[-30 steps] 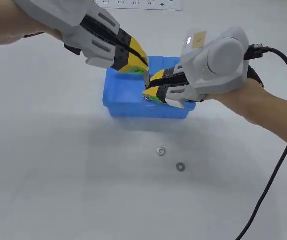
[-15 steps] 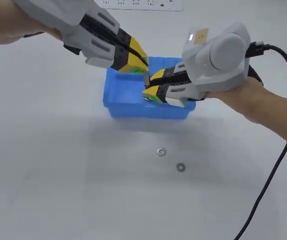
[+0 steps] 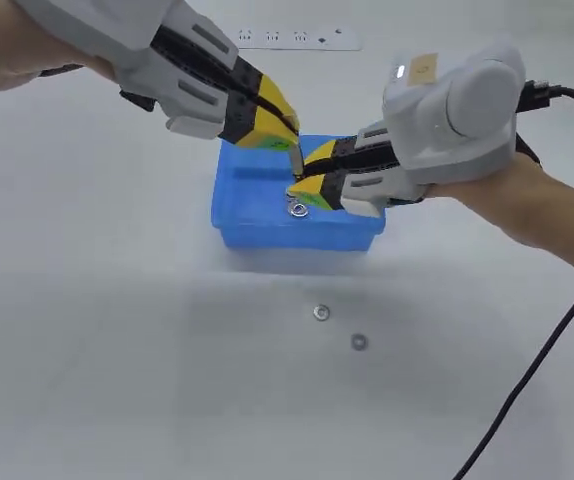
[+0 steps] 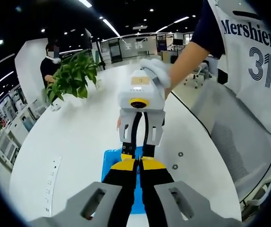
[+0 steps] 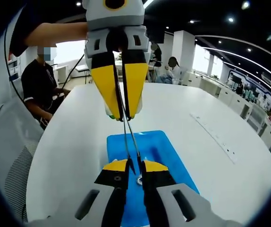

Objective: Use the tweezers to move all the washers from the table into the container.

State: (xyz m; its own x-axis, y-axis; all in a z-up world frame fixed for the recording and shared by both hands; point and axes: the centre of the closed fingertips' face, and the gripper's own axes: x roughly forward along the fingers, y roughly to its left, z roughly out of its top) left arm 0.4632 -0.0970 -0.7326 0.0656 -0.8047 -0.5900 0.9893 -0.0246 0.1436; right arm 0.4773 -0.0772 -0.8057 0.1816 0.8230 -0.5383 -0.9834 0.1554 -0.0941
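**Washer drop at the container; two left to fetch**

- Left gripper (image 3: 285, 132): jaws pressed on the rear of the tweezers (image 5: 128, 137).
- Long axis runs from those jaws down into the blue container (image 3: 257, 195), tips pointing at its floor.
- Right gripper (image 5: 135, 166): jaws flank the tweezer arms near the tips. Cannot tell if they squeeze.
- One washer (image 5: 139, 179) lies inside, seemingly released.
- Next, probably: carry the tips to the nearer washer (image 3: 321, 313) on the worktop (image 3: 117, 350), the second washer (image 3: 359, 343) just beyond, and pinch.

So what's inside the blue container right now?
At least one washer lies on the container floor. The right gripper covers part of it, so more could be hidden.
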